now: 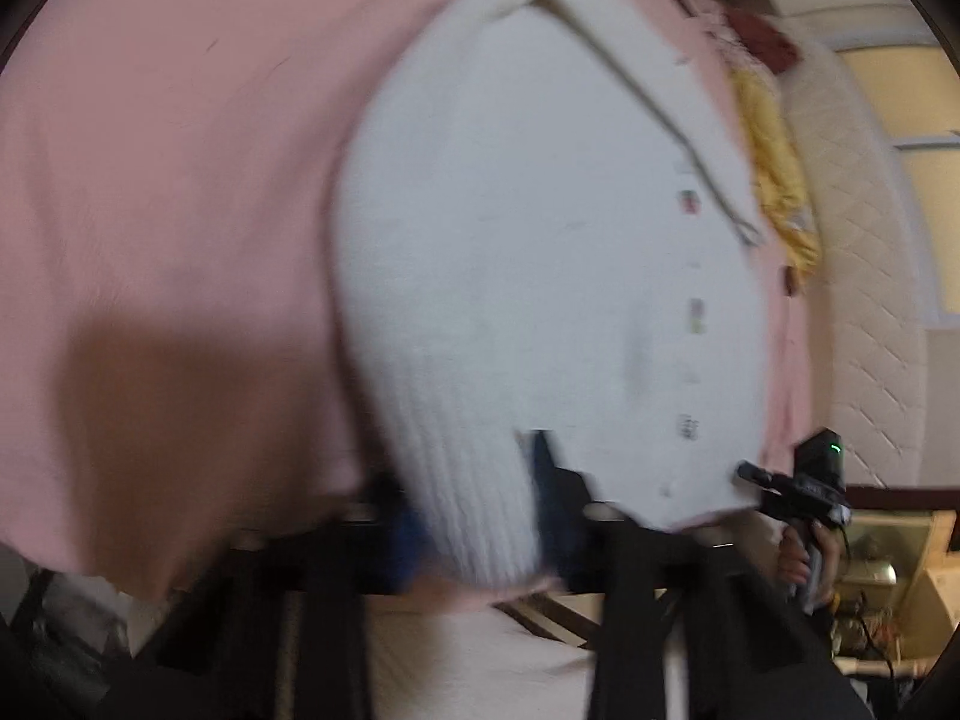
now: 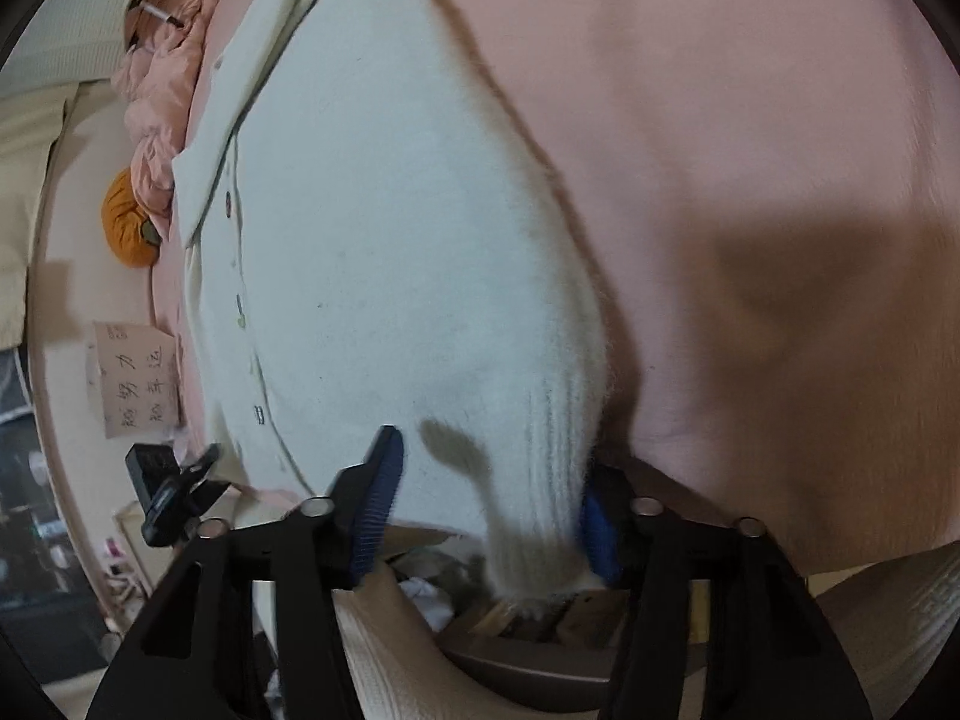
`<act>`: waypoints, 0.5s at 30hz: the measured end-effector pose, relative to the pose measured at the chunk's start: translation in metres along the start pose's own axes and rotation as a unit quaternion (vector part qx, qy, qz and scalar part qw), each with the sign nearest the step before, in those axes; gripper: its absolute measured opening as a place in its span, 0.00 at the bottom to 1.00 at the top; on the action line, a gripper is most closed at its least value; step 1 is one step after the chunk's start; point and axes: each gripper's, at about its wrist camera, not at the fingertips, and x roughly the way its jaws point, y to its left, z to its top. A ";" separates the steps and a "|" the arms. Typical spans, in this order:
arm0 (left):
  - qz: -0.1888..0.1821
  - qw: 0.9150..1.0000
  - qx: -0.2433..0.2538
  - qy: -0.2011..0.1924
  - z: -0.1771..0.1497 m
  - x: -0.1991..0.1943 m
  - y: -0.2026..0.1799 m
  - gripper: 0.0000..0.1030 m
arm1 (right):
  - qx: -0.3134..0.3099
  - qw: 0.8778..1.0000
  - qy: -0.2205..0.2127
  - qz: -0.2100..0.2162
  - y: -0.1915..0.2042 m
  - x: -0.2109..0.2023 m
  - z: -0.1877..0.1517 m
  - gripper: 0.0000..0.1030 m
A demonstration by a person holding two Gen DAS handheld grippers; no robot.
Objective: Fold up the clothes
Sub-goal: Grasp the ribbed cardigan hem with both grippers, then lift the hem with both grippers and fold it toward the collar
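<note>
A white knitted cardigan (image 1: 528, 240) (image 2: 372, 252) lies flat and buttoned on a pink sheet (image 1: 168, 150) (image 2: 750, 120). In the blurred left wrist view my left gripper (image 1: 480, 510) is at the near edge of the bed. Its blue pads (image 1: 543, 468) are closed against a ribbed sleeve cuff (image 1: 480, 516). My right gripper (image 2: 489, 516) straddles the other ribbed cuff (image 2: 546, 480). Its jaws stand wide: one pad (image 2: 378, 498) hovers over the hem and the other touches the cuff's side. Each view shows the other gripper (image 1: 756, 474) (image 2: 204, 462) at the far hem corner.
Yellow cloth (image 1: 774, 180) and a dark red item (image 1: 762, 36) lie beyond the cardigan beside a quilted mattress edge (image 1: 864, 312). An orange cushion (image 2: 129, 222), crumpled pink clothing (image 2: 156, 102) and a handwritten paper (image 2: 138, 378) sit at the left. A hand (image 1: 798, 558) holds the right gripper.
</note>
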 end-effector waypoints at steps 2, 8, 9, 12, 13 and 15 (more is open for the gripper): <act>-0.010 1.000 -0.009 -0.003 0.001 0.000 0.001 0.18 | -0.001 1.000 0.004 0.004 -0.001 0.002 -0.002 0.16; -0.004 1.000 -0.004 -0.028 0.003 -0.005 -0.004 0.15 | -0.016 1.000 -0.014 0.021 0.006 -0.005 -0.003 0.13; -0.011 0.999 -0.010 -0.038 0.003 -0.009 -0.002 0.15 | -0.019 0.999 -0.017 0.024 0.010 -0.005 -0.002 0.13; -0.039 0.997 -0.018 -0.066 0.005 -0.023 0.002 0.15 | -0.037 0.998 -0.035 0.034 0.017 -0.016 -0.001 0.13; -0.046 0.996 -0.019 -0.076 0.006 -0.027 0.000 0.15 | -0.046 0.997 -0.044 0.037 0.021 -0.021 0.000 0.13; -0.067 0.993 -0.019 -0.098 0.010 -0.037 -0.005 0.15 | -0.062 0.995 -0.058 0.042 0.030 -0.030 0.001 0.13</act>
